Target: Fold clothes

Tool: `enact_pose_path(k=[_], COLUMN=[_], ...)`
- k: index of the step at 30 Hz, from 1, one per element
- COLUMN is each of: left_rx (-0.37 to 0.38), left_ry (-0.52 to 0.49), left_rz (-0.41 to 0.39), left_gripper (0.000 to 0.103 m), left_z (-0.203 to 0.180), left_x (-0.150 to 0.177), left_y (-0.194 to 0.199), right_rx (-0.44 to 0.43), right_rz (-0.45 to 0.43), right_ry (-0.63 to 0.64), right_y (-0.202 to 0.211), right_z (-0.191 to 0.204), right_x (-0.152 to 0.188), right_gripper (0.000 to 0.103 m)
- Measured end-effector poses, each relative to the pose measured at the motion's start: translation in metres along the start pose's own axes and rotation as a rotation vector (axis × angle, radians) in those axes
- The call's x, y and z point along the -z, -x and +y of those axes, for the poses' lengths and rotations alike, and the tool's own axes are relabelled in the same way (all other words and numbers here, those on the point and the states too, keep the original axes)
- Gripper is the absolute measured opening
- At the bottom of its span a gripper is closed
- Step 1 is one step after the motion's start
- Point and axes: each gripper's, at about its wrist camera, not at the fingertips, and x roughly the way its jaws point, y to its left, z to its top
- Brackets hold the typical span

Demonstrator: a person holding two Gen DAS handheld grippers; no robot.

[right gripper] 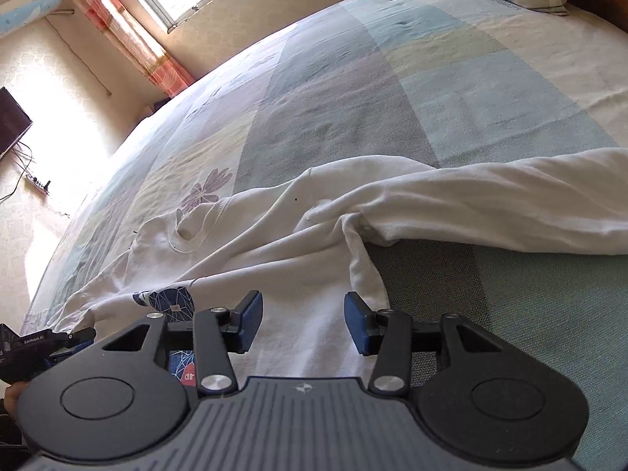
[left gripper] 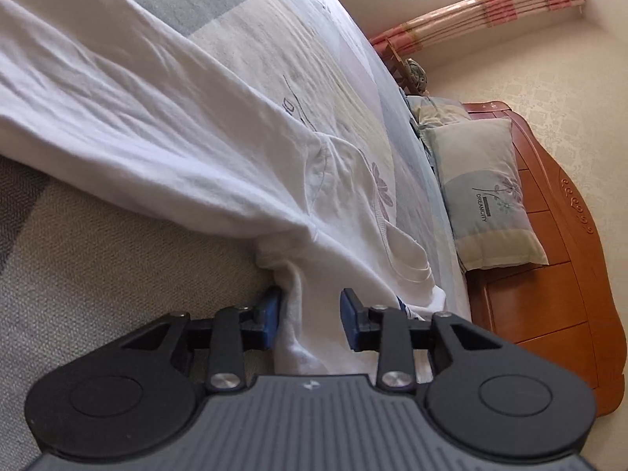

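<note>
— Shirt [right gripper: 298,243] first: where does it lie?

— White, long-sleeved, spread rumpled across the bed [right gripper: 392,90], near the edge closest to the person. One sleeve [right gripper: 490,212] runs along that edge, and the collar [left gripper: 392,243] points toward the pillow [left gripper: 482,192] at the headboard end. A blue print [right gripper: 168,298] shows on its front.

— And the grippers?

— The left gripper [left gripper: 310,316] stands with its jaws parted and a bunched ridge of cloth rising between the pads, at the armpit seam; one pad seems to touch the cloth, the other stands clear. The right gripper [right gripper: 302,324] hovers wide apart over the flat body of the shirt, holding nothing.

— What could go wrong?

— If the left one closes on that ridge, it may catch more layers than wanted, sleeve and body together, and any fold would drag a lump along. A thin bite could also slip out when lifted, since the cloth looks soft and loose.

— And the right side?

— Over flat cloth the pads have no edge to pinch, so they may just push wrinkles ahead. Pulling unevenly could also skew the shirt toward the bed's edge, where the sleeve might slide off.
</note>
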Motion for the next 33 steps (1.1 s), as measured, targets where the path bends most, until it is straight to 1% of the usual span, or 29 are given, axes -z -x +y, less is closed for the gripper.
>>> enact_pose_path(k=[3,5,6,7,8,9,10,16,20,22,23,25,27,29,30,31,32,33], left_rx=[0.031,0.078,0.099,0.102,0.104,0.066,0.027,-0.122,-0.205,-0.193,-0.184,-0.191,-0.194,-0.202,-0.212,-0.221,-0.23,-0.21], left_ry=[-0.004,0.032,0.046,0.043,0.04,0.029,0.018,-0.115,-0.205,-0.161,-0.142,-0.161,-0.153,-0.132,-0.126,-0.119,-0.112,-0.087], left_rz=[0.044,0.073,0.08,0.075,0.07,0.061,0.052,-0.083,-0.168,-0.154,-0.142,-0.121,-0.083,-0.054,-0.033,-0.012,0.009,0.014], left_gripper=[0.033,0.033,0.034,0.034,0.03,0.022,0.004,0.003,0.002,0.002,0.003,0.003,0.009,0.022,0.026,0.034,0.038,0.038], left_z=[-0.001,0.005,0.007,0.008,0.008,0.005,0.002,-0.026,-0.043,-0.04,-0.038,-0.039,-0.035,-0.029,-0.027,-0.025,-0.022,-0.019], left_x=[0.004,0.012,0.016,0.019,0.022,0.022,0.022,-0.014,-0.043,-0.048,-0.048,-0.036,-0.018,0.005,0.018,0.031,0.044,0.053], left_y=[-0.003,-0.001,0.001,0.001,0.002,0.001,-0.001,0.001,0.007,0.01,0.012,0.02,0.031,0.043,0.049,0.054,0.059,0.062], right_rx=[-0.012,-0.023,-0.026,-0.028,-0.03,-0.031,-0.031,-0.028,-0.023,-0.016,-0.014,-0.01,-0.006,0.002,0.005,0.008,0.012,0.017], right_rz=[-0.001,0.0,0.003,0.006,0.012,0.018,0.022,0.04,0.045,0.047,0.049,0.05,0.052,0.058,0.062,0.067,0.071,0.075], right_ry=[0.013,0.015,0.014,0.012,0.009,0.006,0.005,0.003,0.024,0.032,0.032,0.04,0.054,0.066,0.069,0.069,0.067,0.063], right_y=[0.003,0.006,0.008,0.01,0.01,0.01,0.01,0.009,0.009,0.008,0.008,0.01,0.013,0.016,0.017,0.018,0.018,0.019], right_z=[0.01,0.015,0.017,0.018,0.018,0.019,0.02,0.025,0.029,0.03,0.03,0.031,0.031,0.03,0.028,0.026,0.024,0.022], right_x=[0.002,0.005,0.007,0.01,0.013,0.016,0.017,0.025,0.026,0.026,0.027,0.028,0.03,0.033,0.034,0.035,0.035,0.036], right_gripper=[0.054,0.055,0.056,0.058,0.058,0.059,0.059,0.059,0.059,0.06,0.06,0.06,0.061,0.064,0.065,0.065,0.065,0.066])
